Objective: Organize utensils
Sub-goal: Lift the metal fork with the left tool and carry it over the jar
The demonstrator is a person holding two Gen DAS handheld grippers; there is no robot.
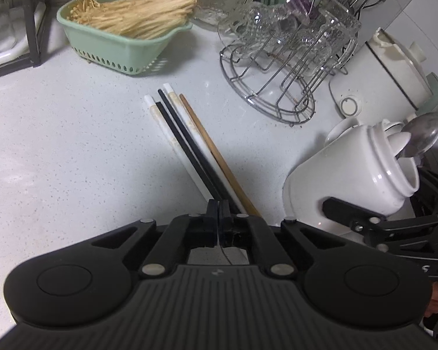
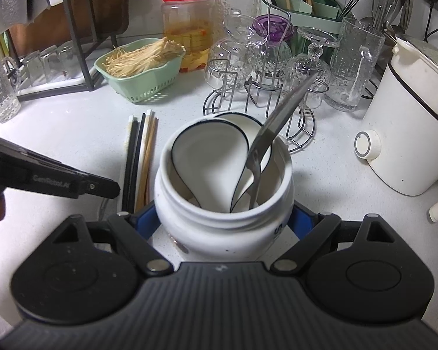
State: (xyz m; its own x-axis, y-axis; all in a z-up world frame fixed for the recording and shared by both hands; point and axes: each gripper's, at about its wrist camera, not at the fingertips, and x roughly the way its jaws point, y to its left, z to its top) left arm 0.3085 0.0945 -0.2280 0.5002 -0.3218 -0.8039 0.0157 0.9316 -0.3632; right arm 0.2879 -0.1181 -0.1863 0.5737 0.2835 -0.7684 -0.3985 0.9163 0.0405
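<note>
Your left tongs point(image 1: 218, 204) are pinched shut on the near ends of the chopsticks point(image 1: 187, 143) lying on the counter point(image 1: 73, 151), at nine o'clock of the jar point(image 2: 224, 204), which your right tongs point(image 2: 224, 221) clamp, seemingly to steady it for loading.

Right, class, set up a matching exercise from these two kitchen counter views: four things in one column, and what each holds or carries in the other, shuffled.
Things:
1. green basket
2. white jar
3. wire rack
4. red-lidded plastic jar

Contents:
A. upturned glass cups
B. enoki mushrooms
C. yellowish liquid
D. white spoons and a metal spoon

Pairs: 1-B, 2-D, 3-A, 4-C
</note>
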